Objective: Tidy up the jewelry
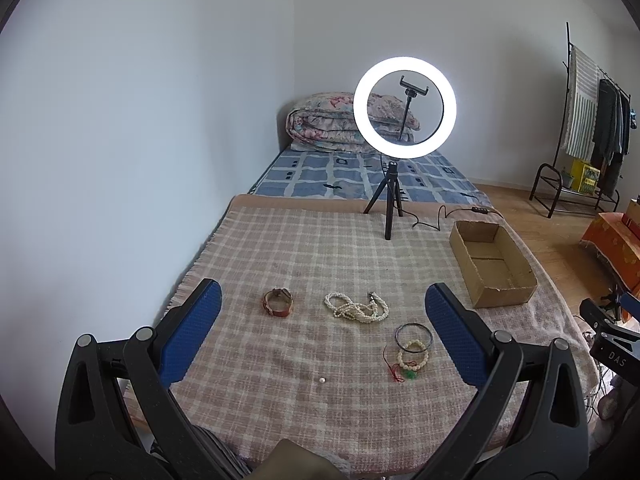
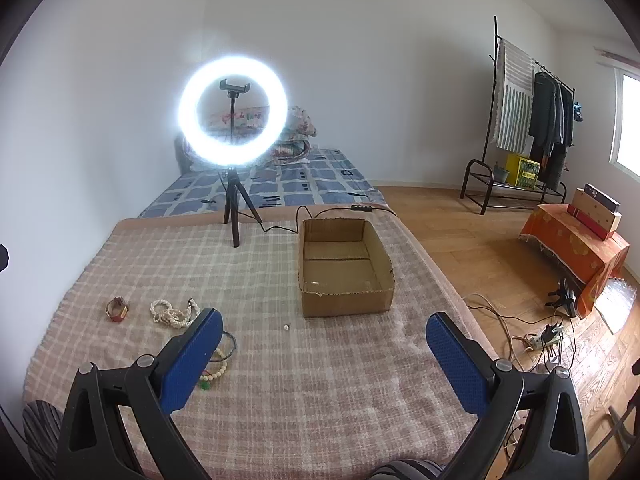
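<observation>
Jewelry lies on the plaid blanket [image 1: 304,248]. A brown watch [image 1: 278,301] is at the left, also in the right wrist view [image 2: 117,309]. A white pearl necklace [image 1: 356,308] [image 2: 174,313] lies beside it. A dark bangle [image 1: 414,334] overlaps a cream bead bracelet [image 1: 413,357] with red cord; both are partly hidden in the right wrist view [image 2: 218,366]. A single small pearl [image 1: 321,380] [image 2: 286,326] lies loose. An empty cardboard box [image 1: 491,264] [image 2: 344,266] sits at the right. My left gripper [image 1: 320,332] and right gripper [image 2: 320,356] are open and empty above the blanket.
A lit ring light on a tripod [image 1: 404,108] [image 2: 233,116] stands at the blanket's far side, its cable [image 2: 296,216] trailing toward the box. A folded quilt [image 1: 332,124] lies behind. Floor cables [image 2: 532,336] and a clothes rack [image 2: 520,120] are at the right.
</observation>
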